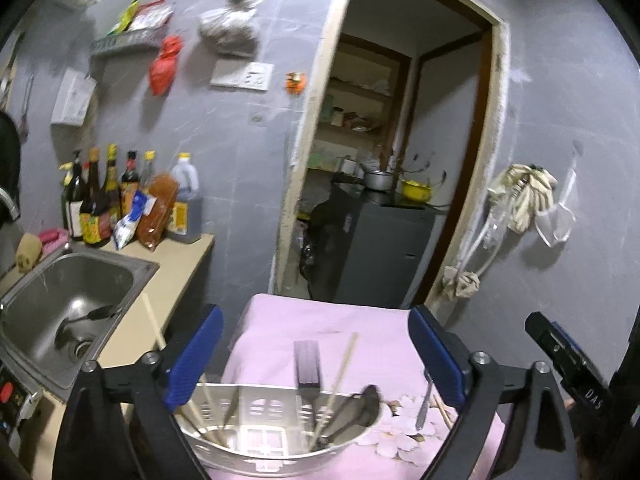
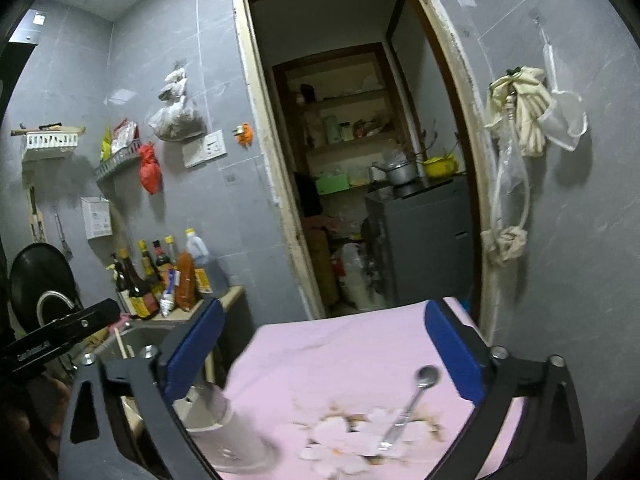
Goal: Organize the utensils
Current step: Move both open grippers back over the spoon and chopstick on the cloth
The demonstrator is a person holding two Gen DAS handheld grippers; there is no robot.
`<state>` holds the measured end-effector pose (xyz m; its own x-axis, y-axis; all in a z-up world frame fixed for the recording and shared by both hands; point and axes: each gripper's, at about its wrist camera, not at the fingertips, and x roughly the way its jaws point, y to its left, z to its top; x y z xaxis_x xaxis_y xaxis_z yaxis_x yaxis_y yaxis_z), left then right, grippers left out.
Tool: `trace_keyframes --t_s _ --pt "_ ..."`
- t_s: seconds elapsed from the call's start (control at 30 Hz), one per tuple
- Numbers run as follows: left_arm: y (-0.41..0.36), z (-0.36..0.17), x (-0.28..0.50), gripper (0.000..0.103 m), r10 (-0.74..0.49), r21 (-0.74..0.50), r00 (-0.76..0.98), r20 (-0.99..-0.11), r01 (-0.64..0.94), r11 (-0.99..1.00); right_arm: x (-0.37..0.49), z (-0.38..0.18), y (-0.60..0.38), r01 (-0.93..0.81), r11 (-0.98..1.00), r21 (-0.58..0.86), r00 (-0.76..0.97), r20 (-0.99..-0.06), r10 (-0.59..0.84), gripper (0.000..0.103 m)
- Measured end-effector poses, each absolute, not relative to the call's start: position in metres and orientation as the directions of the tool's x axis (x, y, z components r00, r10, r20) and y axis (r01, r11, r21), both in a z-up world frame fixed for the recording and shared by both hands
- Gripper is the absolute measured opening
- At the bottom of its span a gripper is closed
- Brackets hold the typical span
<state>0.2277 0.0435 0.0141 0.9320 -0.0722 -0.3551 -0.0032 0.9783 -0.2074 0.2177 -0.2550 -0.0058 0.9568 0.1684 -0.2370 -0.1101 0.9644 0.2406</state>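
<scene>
Utensils (image 1: 340,396) sit in holder (image 1: 280,440); both jaws wide, empty.

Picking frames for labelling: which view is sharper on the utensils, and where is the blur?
Left wrist: metal holder and chopsticks fairly crisp, fisheye bends the door frame. Right wrist: spoon and holder motion-smeared; walls dim.

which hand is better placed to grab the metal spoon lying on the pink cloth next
Right, most likely. In the right wrist view the spoon lies on the pink cloth directly ahead between its open jaws. In the left wrist view the same spoon sits off to the right, with the metal utensil holder filling the space between its open jaws.
</scene>
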Motion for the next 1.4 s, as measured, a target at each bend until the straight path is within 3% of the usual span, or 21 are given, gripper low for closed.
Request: trace_keyframes --t_s 0.53,0.73,0.97,1.17,1.27,1.4 --pt "-0.076 -0.013 0.242 0.099 -0.148 -0.194 0.922 -0.358 0.082 0.978 0.217 -0.025 -0.367 0.013 0.984 0.177 0.953 -0.300 0.041 0.101" --pt "-0.111 -0.045 0.269 0.099 -0.193 -0.193 0.873 -0.448 0.116 0.974 0.227 -0.069 -0.395 0.056 0.987 0.152 0.901 -0.434 0.016 0.101" --pt "-0.127 -0.094 0.299 0.099 -0.206 -0.169 0.788 -0.580 0.132 0.977 0.245 -0.140 -0.391 -0.008 0.989 0.145 0.784 -0.614 0.097 0.101" --pt "-0.129 -0.131 0.316 0.099 -0.215 -0.164 0.726 -0.653 0.141 0.976 0.263 -0.178 -0.378 -0.064 0.983 0.170 0.716 -0.678 0.164 0.101" --pt "-0.128 -0.144 0.323 0.089 -0.221 -0.171 0.698 -0.681 0.142 0.975 0.269 -0.188 -0.367 -0.101 0.981 0.167 0.696 -0.693 0.189 0.101" --pt "-0.127 -0.152 0.328 0.086 -0.222 -0.173 0.679 -0.699 0.141 0.975 0.284 -0.204 -0.345 -0.158 0.974 0.165 0.651 -0.724 0.229 0.101"
